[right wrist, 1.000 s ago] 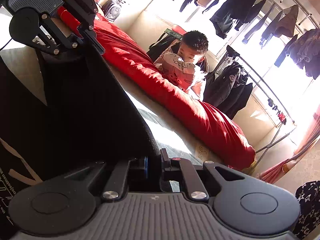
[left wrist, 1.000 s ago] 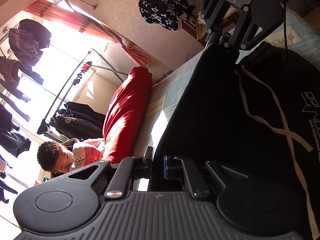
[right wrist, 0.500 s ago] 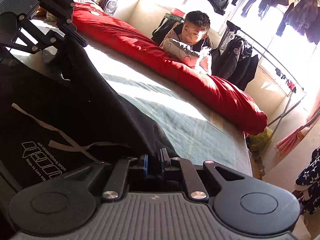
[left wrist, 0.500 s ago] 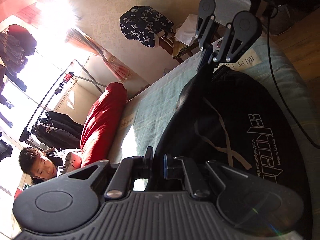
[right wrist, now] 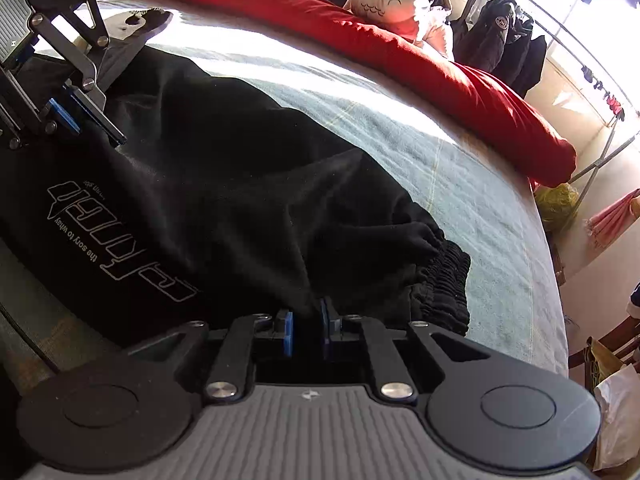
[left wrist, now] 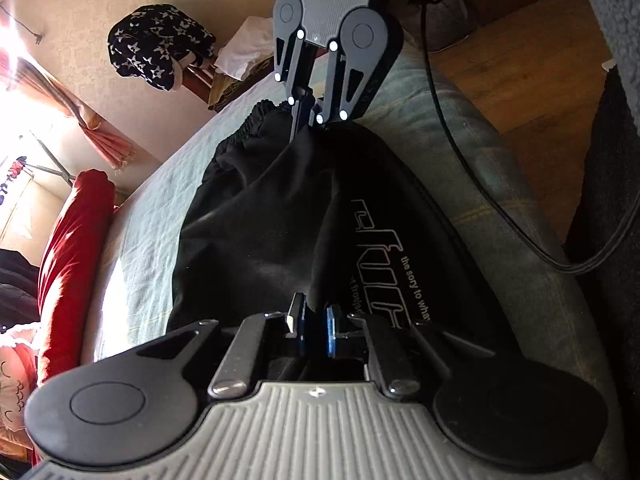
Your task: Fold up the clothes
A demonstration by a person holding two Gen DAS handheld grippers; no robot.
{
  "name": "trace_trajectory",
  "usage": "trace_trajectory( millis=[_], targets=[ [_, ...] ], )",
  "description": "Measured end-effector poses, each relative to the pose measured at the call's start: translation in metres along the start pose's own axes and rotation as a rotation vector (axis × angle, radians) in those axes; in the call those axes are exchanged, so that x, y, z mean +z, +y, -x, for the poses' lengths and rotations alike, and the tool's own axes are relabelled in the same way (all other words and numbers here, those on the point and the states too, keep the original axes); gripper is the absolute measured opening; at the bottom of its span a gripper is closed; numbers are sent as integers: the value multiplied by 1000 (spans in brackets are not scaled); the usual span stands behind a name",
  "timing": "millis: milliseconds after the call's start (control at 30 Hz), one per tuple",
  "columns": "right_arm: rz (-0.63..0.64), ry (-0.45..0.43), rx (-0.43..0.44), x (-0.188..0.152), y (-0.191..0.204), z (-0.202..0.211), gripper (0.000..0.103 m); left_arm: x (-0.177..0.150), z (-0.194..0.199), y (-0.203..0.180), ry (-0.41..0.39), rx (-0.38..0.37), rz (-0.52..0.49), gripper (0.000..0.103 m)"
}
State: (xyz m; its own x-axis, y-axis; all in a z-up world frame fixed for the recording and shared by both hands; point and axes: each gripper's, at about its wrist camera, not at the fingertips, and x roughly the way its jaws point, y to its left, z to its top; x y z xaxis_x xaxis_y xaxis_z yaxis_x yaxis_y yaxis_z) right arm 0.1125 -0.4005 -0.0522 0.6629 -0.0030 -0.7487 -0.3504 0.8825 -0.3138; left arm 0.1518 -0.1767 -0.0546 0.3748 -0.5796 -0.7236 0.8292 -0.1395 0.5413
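The black garment (left wrist: 288, 216) with white lettering lies spread on the pale green bed (right wrist: 460, 184), near the bed's edge. The left claw (left wrist: 314, 330) is clamped on one edge of the fabric. The right claw (right wrist: 306, 330) is clamped on the opposite edge, beside the gathered waistband (right wrist: 444, 280).

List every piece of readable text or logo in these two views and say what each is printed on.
"the sory to whay": small white line on the black garment, beside its logo.
Large outlined logo word on the same garment: stylised, letters not readable.
Second small line under the logo: partly hidden, unreadable.
Round badge on the hanging black jacket: too small to read.
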Motion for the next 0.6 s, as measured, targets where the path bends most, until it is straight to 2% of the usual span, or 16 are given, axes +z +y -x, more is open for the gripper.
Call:
trace_trajectory(
  millis=[67, 267, 333, 467, 600],
  targets=[
    [-32, 11, 12, -3, -2, -1, 17, -2, -6, 0, 2, -15, 2, 8],
    [-132, 4, 25, -8, 0, 16, 31, -8, -13, 2, 14, -16, 37, 20],
    [-158, 5, 26, -8, 4, 23, 33, -10, -13, 1, 28, -10, 33, 31],
    [-214, 3, 30, -5, 8, 34, 39, -20, 1, -4, 16, 15, 30, 44],
    [-253, -11, 12, 3, 21, 48, 41, -34, 24, -10, 13, 51, 27, 45]
  ],
)
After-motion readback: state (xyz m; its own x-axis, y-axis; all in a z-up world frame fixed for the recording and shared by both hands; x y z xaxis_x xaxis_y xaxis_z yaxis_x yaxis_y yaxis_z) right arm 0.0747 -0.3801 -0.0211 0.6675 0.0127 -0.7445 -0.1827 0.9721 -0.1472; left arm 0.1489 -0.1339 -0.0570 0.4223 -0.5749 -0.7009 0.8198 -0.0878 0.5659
